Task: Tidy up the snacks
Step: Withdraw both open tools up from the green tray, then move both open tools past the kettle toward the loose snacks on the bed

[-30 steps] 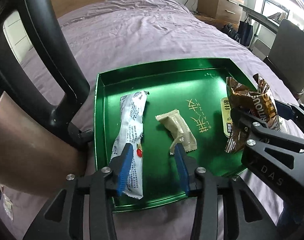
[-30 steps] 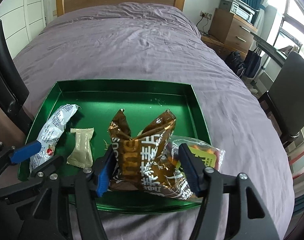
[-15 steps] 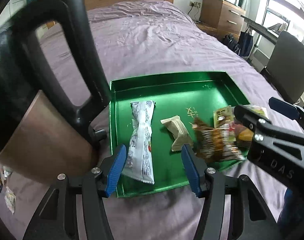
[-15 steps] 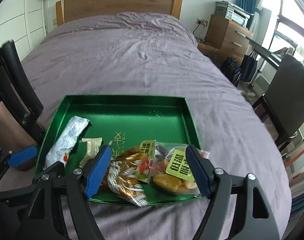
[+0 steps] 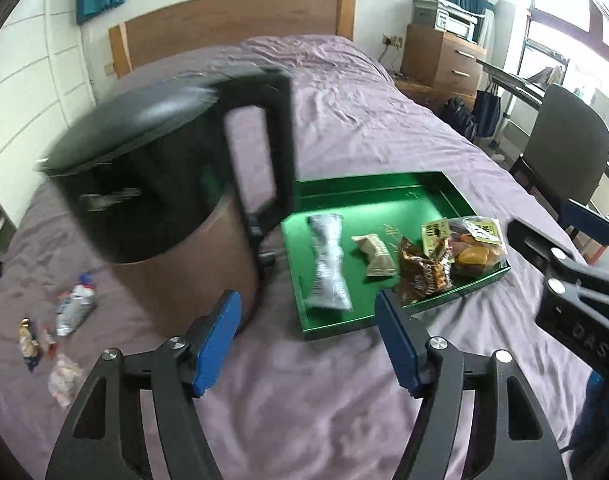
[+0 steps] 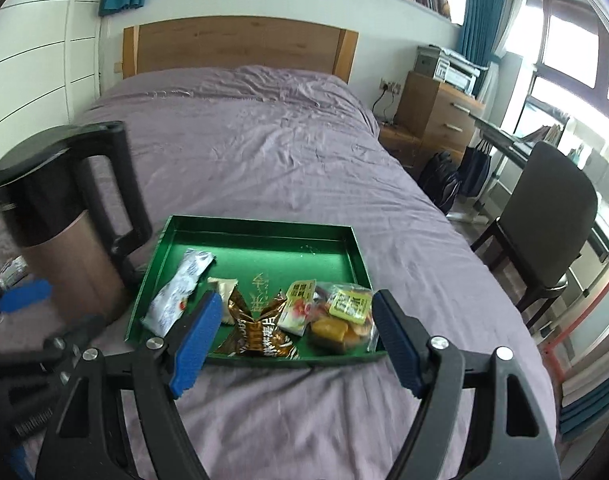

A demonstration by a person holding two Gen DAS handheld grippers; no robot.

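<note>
Snacks (image 5: 60, 320) loose on bed, far left: light, crinkly, slippery; pinch mid-wrapper. Both tongs (image 5: 304, 340) (image 6: 294, 340) spread, empty.

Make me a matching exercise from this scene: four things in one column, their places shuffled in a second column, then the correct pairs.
Things
1. white wrapper
2. brown packet
3. kettle
4. loose snacks

Places
A. on the bedsheet, left of the kettle
B. left end of the green tray
C. on the bed beside the tray
D. near edge of the tray, middle

Pairs: 1-B, 2-D, 3-C, 4-A
</note>
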